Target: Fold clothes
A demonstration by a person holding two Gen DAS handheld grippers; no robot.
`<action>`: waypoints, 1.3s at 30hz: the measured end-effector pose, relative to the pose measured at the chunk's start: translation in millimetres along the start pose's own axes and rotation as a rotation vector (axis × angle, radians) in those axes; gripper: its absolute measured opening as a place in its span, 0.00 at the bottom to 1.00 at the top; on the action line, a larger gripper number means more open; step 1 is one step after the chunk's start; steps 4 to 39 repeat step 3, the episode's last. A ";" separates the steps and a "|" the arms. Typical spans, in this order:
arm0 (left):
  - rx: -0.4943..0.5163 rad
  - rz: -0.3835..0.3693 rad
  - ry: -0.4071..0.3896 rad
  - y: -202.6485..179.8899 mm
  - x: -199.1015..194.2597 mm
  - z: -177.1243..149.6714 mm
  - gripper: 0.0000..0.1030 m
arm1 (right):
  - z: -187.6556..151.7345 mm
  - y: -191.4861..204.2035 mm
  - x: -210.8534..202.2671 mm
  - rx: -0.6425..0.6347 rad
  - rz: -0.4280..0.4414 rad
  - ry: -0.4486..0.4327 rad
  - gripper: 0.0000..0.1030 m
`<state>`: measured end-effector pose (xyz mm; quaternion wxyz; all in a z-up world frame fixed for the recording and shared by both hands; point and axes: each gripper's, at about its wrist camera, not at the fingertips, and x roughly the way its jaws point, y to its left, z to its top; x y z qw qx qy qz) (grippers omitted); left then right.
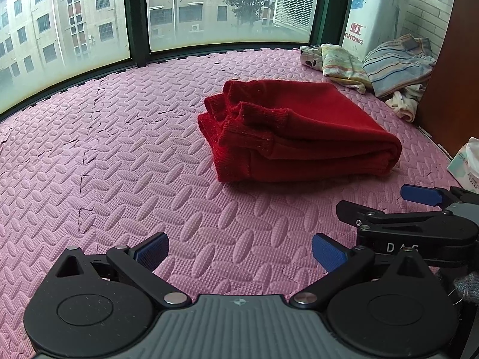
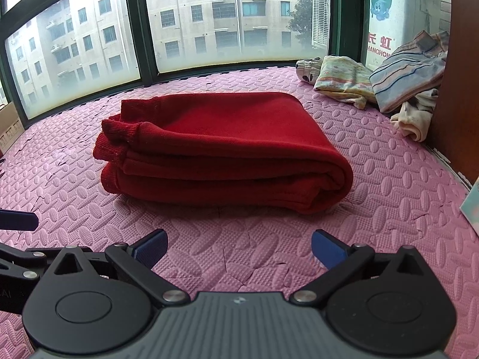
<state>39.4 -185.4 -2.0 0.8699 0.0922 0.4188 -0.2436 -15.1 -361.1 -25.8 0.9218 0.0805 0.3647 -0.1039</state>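
A red garment [image 2: 221, 146] is lying folded into a thick stack on the pink foam mat [image 2: 374, 203], its ribbed cuffs and hems bunching at the left end and a rounded fold closing the right end. Nothing is touching it.

The left gripper [image 1: 239, 252] is hovering above the mat with its blue-padded fingers [image 1: 152, 249] spread wide apart, holding nothing; the garment is lying ahead of it and a little to the right. The right gripper [image 2: 238, 249] is likewise standing wide apart and empty, with the garment directly in front of it, near but not touching. In the left wrist view the right gripper [image 1: 419, 209] is showing at the right edge, just beside the left one; in the right wrist view a blue pad of the left gripper [image 2: 18, 220] is poking in at the left edge.

At the far right corner of the mat, well apart from the garment, a heap of other clothes [image 2: 389, 83] is lying against a brown panel [image 2: 461, 89]: a striped piece, a pale patterned one and a whitish one. A tissue pack [image 1: 467, 164] is sitting at the right edge. Windows [image 2: 227, 15] behind the mat are showing apartment blocks.
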 end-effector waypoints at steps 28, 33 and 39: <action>-0.001 0.006 0.008 0.7 3.4 1.8 1.00 | 2.7 -1.2 4.3 -0.001 -0.004 0.004 1.00; -0.001 0.006 0.008 0.7 3.4 1.8 1.00 | 2.7 -1.2 4.3 -0.001 -0.004 0.004 1.00; -0.001 0.006 0.008 0.7 3.4 1.8 1.00 | 2.7 -1.2 4.3 -0.001 -0.004 0.004 1.00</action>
